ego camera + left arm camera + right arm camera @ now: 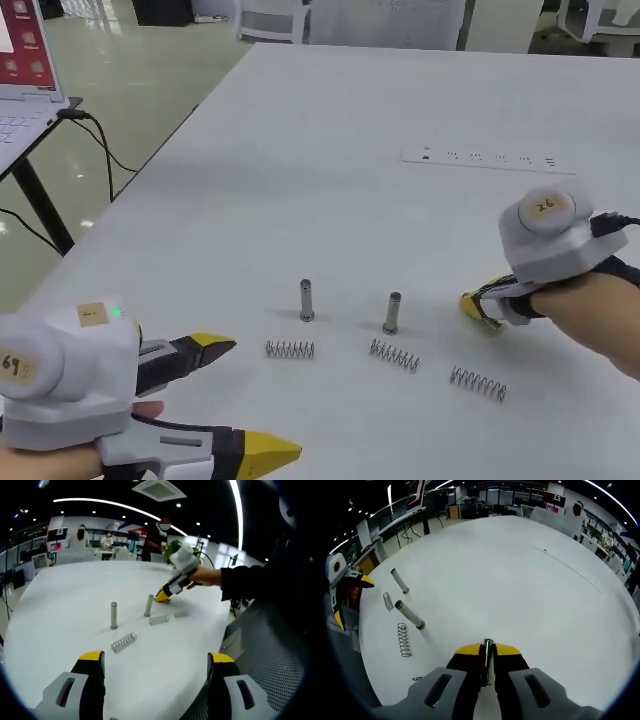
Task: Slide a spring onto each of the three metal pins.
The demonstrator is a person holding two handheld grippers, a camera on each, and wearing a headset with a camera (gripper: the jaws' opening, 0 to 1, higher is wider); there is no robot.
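Two metal pins stand upright on the white table, one on the left (306,300) and one on the right (392,313). Three springs lie in front of them: left (290,349), middle (394,355) and right (478,383). My right gripper (478,305) rests low to the right of the pins, shut on a third metal pin (487,672) between its yellow tips (487,649). My left gripper (245,398) hovers open at the near left edge, nothing between its jaws (156,662). The left gripper view shows both pins (114,615) (149,605) and a spring (123,642) ahead.
A white power strip (487,158) lies flat on the table behind the right gripper. A laptop (20,70) with a cable sits on a stand past the table's left edge. Bare tabletop (330,180) stretches beyond the pins.
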